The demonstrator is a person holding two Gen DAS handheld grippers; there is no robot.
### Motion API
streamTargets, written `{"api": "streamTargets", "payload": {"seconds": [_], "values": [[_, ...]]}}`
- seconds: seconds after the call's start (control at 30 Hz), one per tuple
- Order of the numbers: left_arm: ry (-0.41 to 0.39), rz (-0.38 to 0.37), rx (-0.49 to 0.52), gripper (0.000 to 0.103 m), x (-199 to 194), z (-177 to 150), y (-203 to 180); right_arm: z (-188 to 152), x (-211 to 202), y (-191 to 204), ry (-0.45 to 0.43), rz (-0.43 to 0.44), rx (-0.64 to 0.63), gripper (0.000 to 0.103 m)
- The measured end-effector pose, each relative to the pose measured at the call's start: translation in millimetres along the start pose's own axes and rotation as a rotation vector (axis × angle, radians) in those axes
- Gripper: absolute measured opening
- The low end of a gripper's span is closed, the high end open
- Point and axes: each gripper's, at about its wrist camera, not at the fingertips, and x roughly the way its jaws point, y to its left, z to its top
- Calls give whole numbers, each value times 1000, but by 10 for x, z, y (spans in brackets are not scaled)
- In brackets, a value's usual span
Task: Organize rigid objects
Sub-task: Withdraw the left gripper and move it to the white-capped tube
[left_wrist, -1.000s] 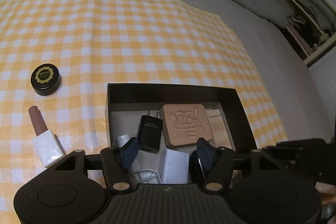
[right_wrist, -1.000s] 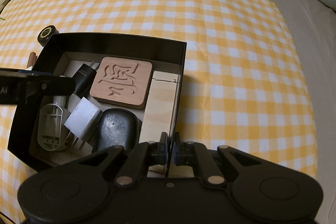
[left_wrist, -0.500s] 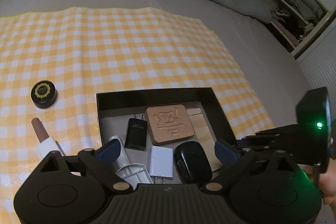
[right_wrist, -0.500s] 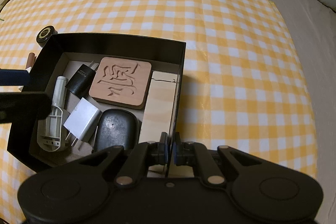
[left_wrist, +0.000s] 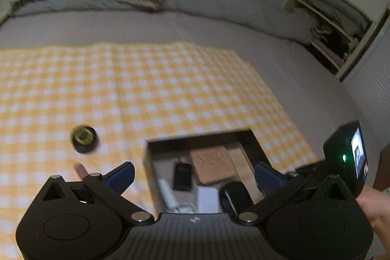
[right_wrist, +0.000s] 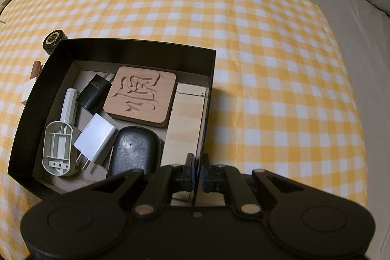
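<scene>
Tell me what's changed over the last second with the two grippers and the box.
The left hand-held gripper has lifted back out of the black box, its fingers spread wide and empty; the black case it let go of now lies inside. The right hand-held gripper stays clamped on the box's right wall. The round jar and lipstick remain outside.

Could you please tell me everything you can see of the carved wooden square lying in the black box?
The reddish-brown carved wooden square is a flat tile with rounded corners and a flowing character cut into its top face. It lies face up, slightly turned, near the far wall of the open black cardboard box. One corner appears to overlap the black plug adapter, and its right edge runs along the pale wooden block. No jaws touch it.
</scene>
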Motion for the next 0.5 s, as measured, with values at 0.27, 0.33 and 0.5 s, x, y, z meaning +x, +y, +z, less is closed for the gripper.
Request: {"api": "streamTargets", "payload": {"seconds": [0.27,0.33,0.5], "values": [[-165,133,62,103,-440,212,368,0,0,-6,-4,-1,1,6],[-185,161,69,103,-493,241,490,6,-5,-35,-10,8,11,6],[-165,169,140,103,-418,231,777,25,-19,-63,-14,15,22,6]]}}
